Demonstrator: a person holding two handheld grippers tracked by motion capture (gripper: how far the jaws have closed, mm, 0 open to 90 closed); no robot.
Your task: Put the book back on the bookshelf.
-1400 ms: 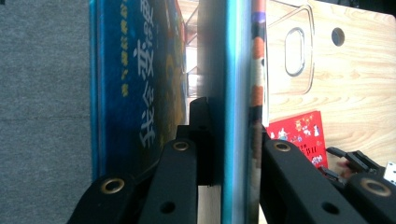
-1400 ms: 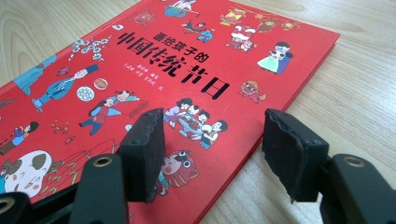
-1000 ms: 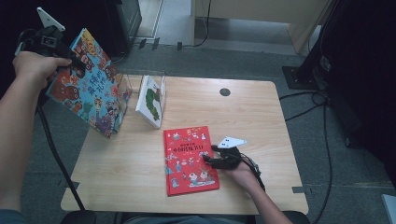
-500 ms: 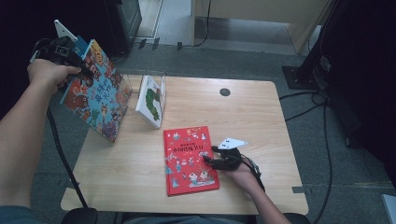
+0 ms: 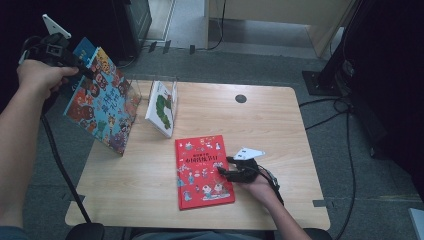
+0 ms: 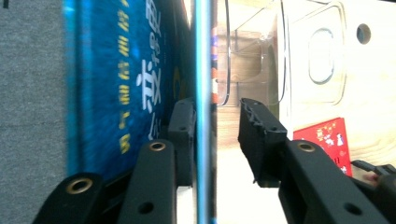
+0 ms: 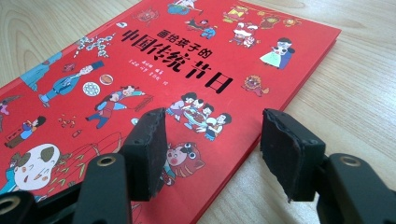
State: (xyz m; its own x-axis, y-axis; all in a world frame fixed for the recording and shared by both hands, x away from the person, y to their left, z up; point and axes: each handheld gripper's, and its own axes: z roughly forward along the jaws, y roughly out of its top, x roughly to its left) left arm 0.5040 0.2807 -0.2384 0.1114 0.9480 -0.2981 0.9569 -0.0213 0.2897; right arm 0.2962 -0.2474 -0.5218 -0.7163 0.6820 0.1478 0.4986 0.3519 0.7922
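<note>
While the raised left gripper (image 5: pixel 75 62) straddles the tilted blue book's (image 5: pixel 102 107) top edge, jaws parted, the right gripper (image 5: pixel 227 172) rests wide open over the red book (image 5: pixel 202 170).

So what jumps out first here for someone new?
The big blue picture book, held tilted off the table's left edge with the left gripper at its top edge. Then the red book lying flat near the front, with the right gripper open at its right edge.
</note>
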